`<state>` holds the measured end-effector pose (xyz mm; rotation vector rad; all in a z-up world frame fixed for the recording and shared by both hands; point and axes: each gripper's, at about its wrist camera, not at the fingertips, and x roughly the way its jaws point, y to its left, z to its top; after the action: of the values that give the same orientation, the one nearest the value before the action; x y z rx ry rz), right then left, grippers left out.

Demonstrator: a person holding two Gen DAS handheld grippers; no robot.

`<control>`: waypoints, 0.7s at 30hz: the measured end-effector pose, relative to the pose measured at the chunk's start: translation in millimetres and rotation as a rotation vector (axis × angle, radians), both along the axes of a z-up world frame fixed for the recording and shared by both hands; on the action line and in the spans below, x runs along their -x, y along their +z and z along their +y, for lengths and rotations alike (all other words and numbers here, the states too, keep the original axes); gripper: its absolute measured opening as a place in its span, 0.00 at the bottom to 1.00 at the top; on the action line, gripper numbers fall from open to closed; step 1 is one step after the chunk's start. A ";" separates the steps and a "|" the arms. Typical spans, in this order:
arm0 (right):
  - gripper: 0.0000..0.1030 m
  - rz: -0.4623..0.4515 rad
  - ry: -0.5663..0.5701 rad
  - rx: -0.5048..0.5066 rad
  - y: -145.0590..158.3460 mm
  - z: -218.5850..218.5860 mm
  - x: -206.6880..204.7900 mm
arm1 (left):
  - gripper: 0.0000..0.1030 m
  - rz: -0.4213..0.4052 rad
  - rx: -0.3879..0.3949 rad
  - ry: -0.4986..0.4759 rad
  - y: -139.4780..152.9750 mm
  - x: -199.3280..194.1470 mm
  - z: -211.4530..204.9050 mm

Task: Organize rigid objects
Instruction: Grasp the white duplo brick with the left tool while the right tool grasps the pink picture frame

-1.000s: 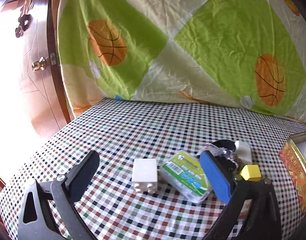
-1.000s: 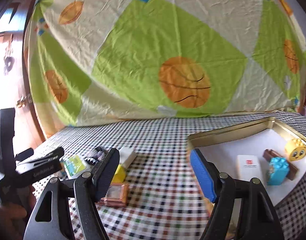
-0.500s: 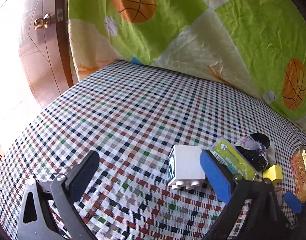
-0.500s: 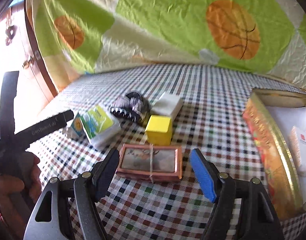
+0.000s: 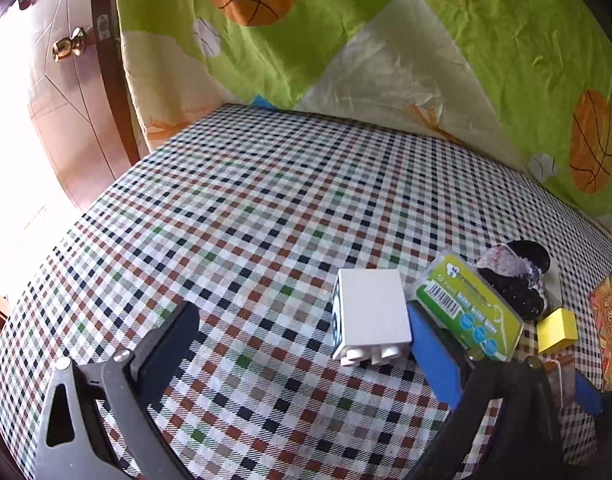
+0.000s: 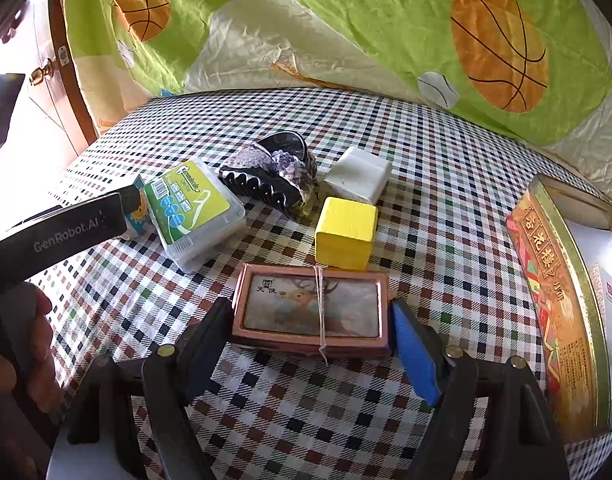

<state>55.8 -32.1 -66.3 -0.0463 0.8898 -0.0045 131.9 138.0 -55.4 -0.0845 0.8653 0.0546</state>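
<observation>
Right wrist: pink tin (image 6: 310, 310) lies flat, long axis spanning the opening tool (image 6: 311, 344).

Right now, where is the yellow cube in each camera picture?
Left wrist: the yellow cube is at the far right edge, below the black hair claw.
Right wrist: the cube is at centre, behind the pink box.
Shared landmark: the green-labelled plastic box.

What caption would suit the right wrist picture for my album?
Right gripper, jaws opening, straddles a string-tied pink tin on the checked tablecloth, with a yellow block just beyond.
</observation>
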 end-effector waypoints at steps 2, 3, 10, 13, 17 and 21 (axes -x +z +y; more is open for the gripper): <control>0.78 0.000 0.000 0.000 0.0 0.5 -0.3 | 0.99 0.033 0.003 0.010 -5.9 -5.0 1.4; 0.78 0.000 0.001 0.000 -0.2 0.3 -0.2 | 0.99 0.047 0.005 0.014 -9.0 -7.6 1.6; 0.77 -0.001 0.018 -0.003 0.2 -0.6 1.0 | 0.92 0.069 -0.013 0.004 -20.4 -18.4 -7.5; 0.76 0.000 0.032 -0.005 0.6 -1.8 2.3 | 0.74 0.050 -0.017 -0.031 -18.6 -18.4 -12.5; 0.76 -0.013 0.040 -0.066 2.9 -9.2 3.9 | 0.31 0.022 -0.024 -0.069 -14.1 -16.6 -18.1; 0.76 -0.058 0.061 -0.173 9.1 -21.0 8.8 | 0.30 0.014 0.016 -0.060 -9.9 -12.9 -12.6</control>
<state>47.0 -53.1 -57.3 0.0880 0.8280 0.1280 144.8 125.4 -65.3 -0.0733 0.8822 -0.0085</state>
